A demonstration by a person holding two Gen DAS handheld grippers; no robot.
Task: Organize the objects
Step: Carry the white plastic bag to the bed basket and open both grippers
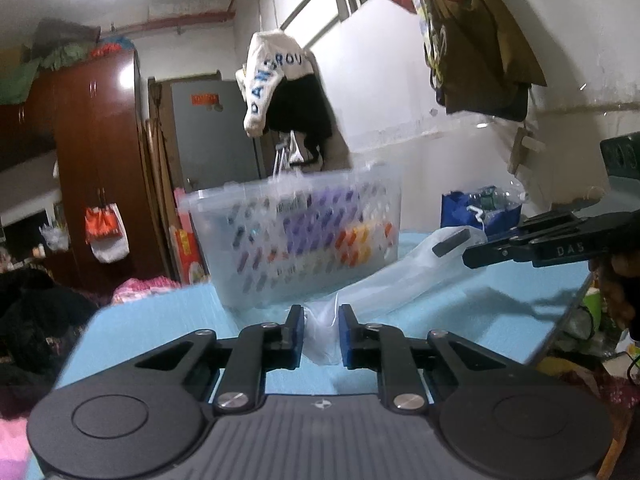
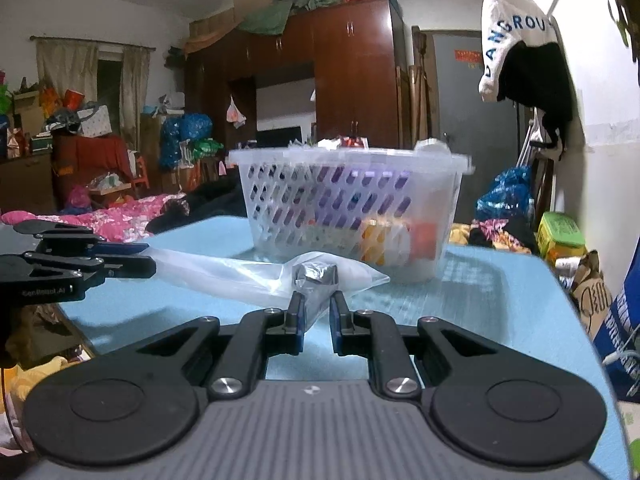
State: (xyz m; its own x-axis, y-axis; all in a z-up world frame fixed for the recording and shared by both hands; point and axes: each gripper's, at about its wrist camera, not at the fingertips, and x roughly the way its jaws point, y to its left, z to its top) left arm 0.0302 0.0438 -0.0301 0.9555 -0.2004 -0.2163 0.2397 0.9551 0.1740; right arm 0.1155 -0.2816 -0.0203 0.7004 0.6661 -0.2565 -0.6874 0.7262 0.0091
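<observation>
On the blue table (image 2: 500, 320), before the slotted basket (image 2: 348, 208), lies the clear plastic bag (image 2: 240, 272). Your left gripper (image 1: 322, 334) and right gripper (image 2: 316, 322) are each clamped on one end of it. Pull apart unevenly and the thin film may tear or slip free, dropping the small dark item (image 2: 316, 274) inside.

The left tongs (image 1: 322, 334) are pointing slightly downward, their blue-padded fingers (image 1: 296, 336) clamping together (a thin gap showing). The right tongs (image 2: 317, 322) are reaching in level from the other side, likewise pinching tight.
</observation>
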